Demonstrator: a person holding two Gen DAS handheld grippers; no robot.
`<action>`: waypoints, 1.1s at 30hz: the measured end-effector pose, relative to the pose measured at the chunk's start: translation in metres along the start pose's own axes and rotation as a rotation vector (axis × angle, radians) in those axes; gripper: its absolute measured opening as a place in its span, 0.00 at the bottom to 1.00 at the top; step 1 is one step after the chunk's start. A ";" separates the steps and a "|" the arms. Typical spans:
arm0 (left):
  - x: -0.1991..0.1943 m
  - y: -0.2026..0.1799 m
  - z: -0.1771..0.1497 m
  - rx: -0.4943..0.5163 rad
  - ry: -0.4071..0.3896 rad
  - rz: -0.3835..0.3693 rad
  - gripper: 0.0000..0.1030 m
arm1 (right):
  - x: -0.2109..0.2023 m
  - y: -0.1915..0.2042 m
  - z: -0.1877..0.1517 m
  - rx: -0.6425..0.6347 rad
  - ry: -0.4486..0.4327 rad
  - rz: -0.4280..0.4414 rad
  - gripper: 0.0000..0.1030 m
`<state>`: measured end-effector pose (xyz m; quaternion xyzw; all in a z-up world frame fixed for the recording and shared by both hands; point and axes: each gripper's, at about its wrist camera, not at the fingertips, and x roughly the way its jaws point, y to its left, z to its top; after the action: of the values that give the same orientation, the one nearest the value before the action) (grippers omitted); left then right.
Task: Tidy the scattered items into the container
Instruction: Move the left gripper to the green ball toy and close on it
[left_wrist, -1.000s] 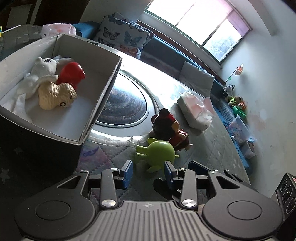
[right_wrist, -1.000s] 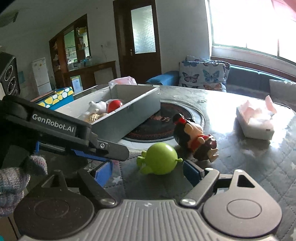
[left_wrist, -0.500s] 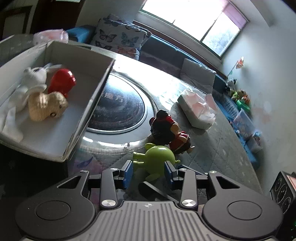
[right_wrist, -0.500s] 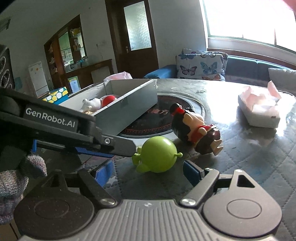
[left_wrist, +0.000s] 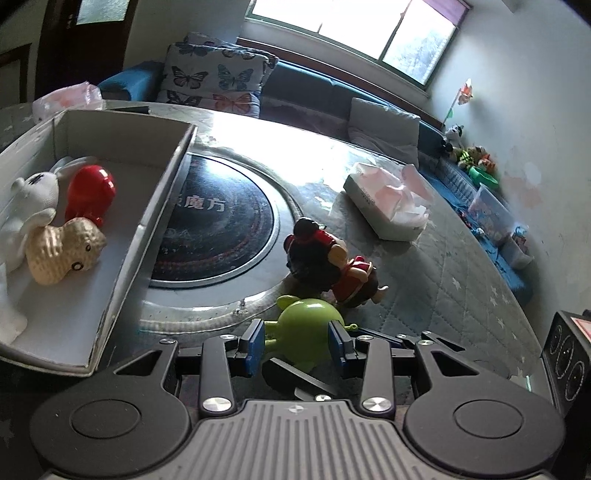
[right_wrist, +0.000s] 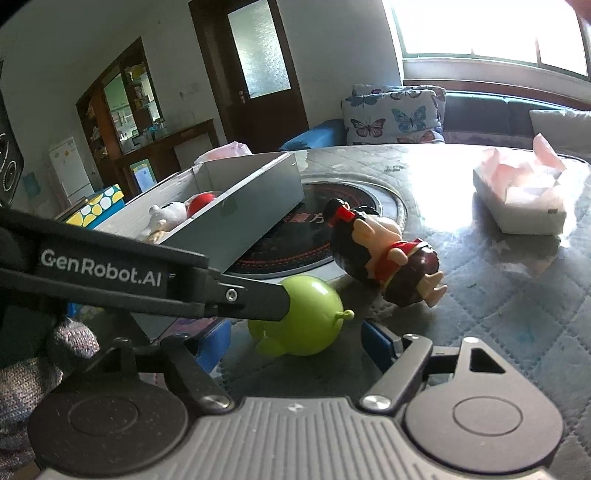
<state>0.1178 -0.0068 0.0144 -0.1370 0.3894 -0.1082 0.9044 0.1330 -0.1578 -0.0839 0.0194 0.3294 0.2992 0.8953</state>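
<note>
Altogether, three toys (left_wrist: 70, 221) boxed, two toys (left_wrist: 317, 277) outside.

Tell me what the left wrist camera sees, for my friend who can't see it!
The left hand-held gripper has its two blue pads on either side of a round green toy on the table. Just beyond lies a doll in red, and on the left a grey box holds a white bunny, a red toy and a tan toy.

Quick count: one box (left_wrist: 155, 206) with three toys inside, a white one (left_wrist: 33, 192), a red one (left_wrist: 90, 192) and a beige one (left_wrist: 66, 251). Two more toys sit outside it, a green one (left_wrist: 306, 321) and a doll (left_wrist: 328, 266). One tissue pack (left_wrist: 388, 206) and two grippers (left_wrist: 297, 341) (right_wrist: 299, 338).
</note>
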 end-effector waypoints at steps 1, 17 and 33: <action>0.001 -0.001 0.001 0.008 0.000 -0.001 0.38 | 0.001 0.000 0.000 0.000 0.001 0.001 0.76; 0.012 -0.005 0.005 0.045 0.025 -0.037 0.39 | 0.008 -0.001 0.005 -0.007 0.008 0.017 0.64; 0.006 0.007 0.014 0.017 0.000 -0.055 0.38 | 0.015 0.001 0.008 -0.025 0.013 0.027 0.63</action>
<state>0.1329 0.0000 0.0178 -0.1399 0.3846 -0.1364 0.9022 0.1461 -0.1478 -0.0860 0.0108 0.3312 0.3155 0.8892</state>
